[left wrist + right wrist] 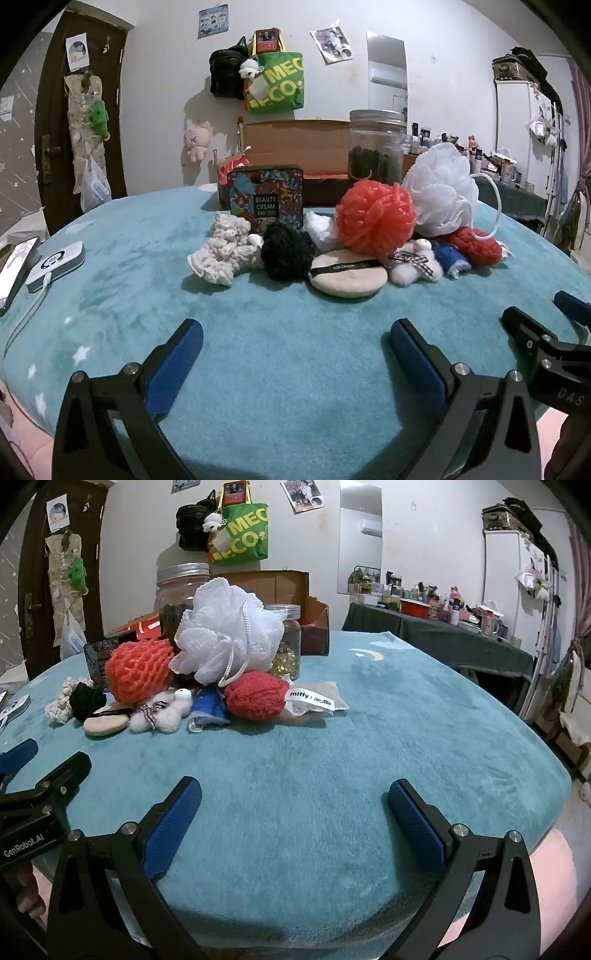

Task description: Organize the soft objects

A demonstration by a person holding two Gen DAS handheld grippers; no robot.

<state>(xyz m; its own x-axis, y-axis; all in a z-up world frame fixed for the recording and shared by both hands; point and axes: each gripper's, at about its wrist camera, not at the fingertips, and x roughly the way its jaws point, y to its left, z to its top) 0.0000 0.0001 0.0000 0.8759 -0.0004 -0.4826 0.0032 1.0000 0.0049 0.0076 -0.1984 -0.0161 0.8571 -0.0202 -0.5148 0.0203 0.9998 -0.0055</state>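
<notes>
A pile of soft things lies on the teal blanket (pixel 280 354): a cream knitted scrunchie (pixel 221 251), a black pompom (pixel 287 251), a beige powder puff (pixel 349 275), an orange mesh ball (pixel 375 218), a white bath loofah (pixel 441 192), a small white plush (pixel 415 269), a blue cloth (pixel 452 260) and a red knitted ball (pixel 476 245). They also show in the right wrist view, with the loofah (pixel 225 635), red ball (pixel 255 696) and a miffy pouch (pixel 314 701). My left gripper (pixel 295 339) is open and empty, short of the pile. My right gripper (pixel 295 801) is open and empty.
A Beauty Cream tin (pixel 266 195), a glass jar (pixel 376 147), a second jar (pixel 286 642) and a cardboard box (pixel 295 144) stand behind the pile. A phone (pixel 14 269) and a white charger (pixel 55 266) lie at the left. A cluttered dark table (pixel 443 627) is at the right.
</notes>
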